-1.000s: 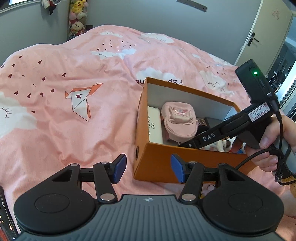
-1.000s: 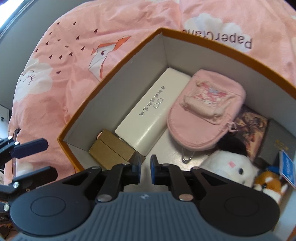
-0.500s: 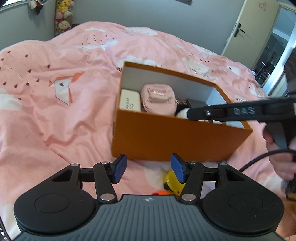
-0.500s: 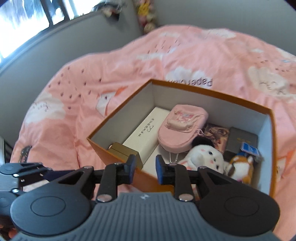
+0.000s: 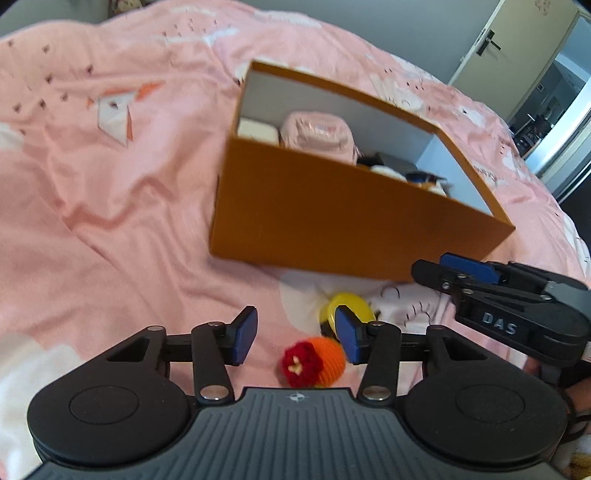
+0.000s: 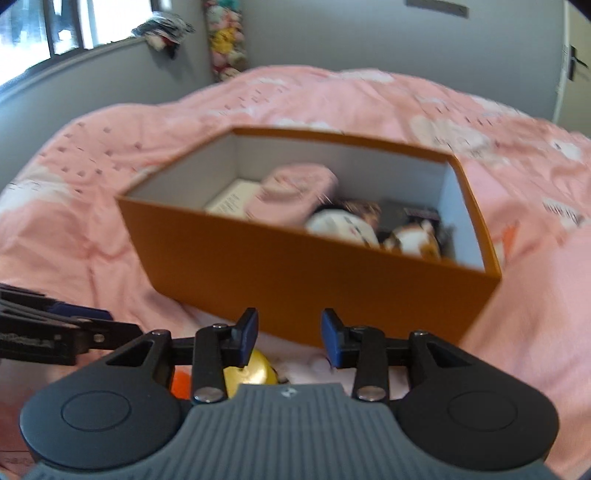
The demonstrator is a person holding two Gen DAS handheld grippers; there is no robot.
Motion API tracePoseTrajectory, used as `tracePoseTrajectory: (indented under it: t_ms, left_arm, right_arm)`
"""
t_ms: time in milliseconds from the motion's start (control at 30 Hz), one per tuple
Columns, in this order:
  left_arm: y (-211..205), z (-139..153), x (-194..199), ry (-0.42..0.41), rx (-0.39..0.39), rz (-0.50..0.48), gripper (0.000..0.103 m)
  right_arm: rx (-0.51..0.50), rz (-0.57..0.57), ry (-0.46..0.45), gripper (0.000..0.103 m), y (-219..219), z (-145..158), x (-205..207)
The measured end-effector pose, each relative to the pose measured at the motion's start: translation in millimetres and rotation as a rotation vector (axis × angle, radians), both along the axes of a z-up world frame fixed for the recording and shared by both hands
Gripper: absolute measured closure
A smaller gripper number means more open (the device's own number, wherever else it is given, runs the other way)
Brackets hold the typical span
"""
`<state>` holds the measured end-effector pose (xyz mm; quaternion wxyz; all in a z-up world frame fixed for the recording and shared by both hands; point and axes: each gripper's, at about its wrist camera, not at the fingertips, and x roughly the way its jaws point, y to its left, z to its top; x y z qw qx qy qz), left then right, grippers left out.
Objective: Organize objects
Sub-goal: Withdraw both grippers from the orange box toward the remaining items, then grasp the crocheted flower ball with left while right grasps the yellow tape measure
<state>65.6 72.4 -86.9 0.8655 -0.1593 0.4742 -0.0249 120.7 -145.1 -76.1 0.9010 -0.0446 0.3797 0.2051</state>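
Observation:
An orange box point(image 5: 332, 221) sits on the pink bedspread and holds a pink pouch point(image 5: 317, 134), a white case point(image 5: 256, 131) and plush toys point(image 6: 410, 240). In front of it lie a yellow toy point(image 5: 349, 306) and an orange crocheted ball with a red flower point(image 5: 314, 363). My left gripper point(image 5: 295, 338) is open and empty, just above the ball. My right gripper point(image 6: 290, 338) is open and empty, in front of the box point(image 6: 295, 266), over the yellow toy point(image 6: 251, 373). The right gripper also shows at the right of the left wrist view point(image 5: 454, 269).
The pink bedspread point(image 5: 110, 203) spreads around the box. A door point(image 5: 513, 40) stands at the far right. A window point(image 6: 44, 33) and a stack of plush toys point(image 6: 225, 40) are against the far wall.
Both grippers have pulled back from the box toward the near side. The right gripper left the box and opened wider. The yellow toy and orange ball have come into view.

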Motion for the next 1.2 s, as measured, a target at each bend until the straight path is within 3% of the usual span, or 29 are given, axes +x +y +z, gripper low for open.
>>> tracePoseTrajectory:
  t_ms: [167,467,833,1033,1200]
  left_arm:
    - [-4.2,-10.1,-4.5,0.033,-0.023,-0.020,0.046]
    - [-5.5,-23.0,-10.8,0.064,-0.097,-0.050,0.038]
    - [-23.0,-45.3,3.8,0.106,-0.026,-0.078,0.039]
    - [-13.6,-50.8,3.2,0.085,-0.079,-0.058,0.050]
    - [-10.8,-30.6,-4.8,0.037,0.031,-0.028,0.051]
  right_arm:
    - [0.003,0.007,0.067,0.063,-4.1,-17.6,-1.5]
    - [0.024,-0.001,0.108,0.060,-10.8,-24.6,-2.2]
    - [0.011,0.037,0.157,0.060,-7.8,-35.3,-0.6]
    - [-0.001,0.110,0.152,0.060,1.3,-37.2,-3.5]
    - [-0.012,0.177,0.134,0.058,11.1,-34.9,-5.8]
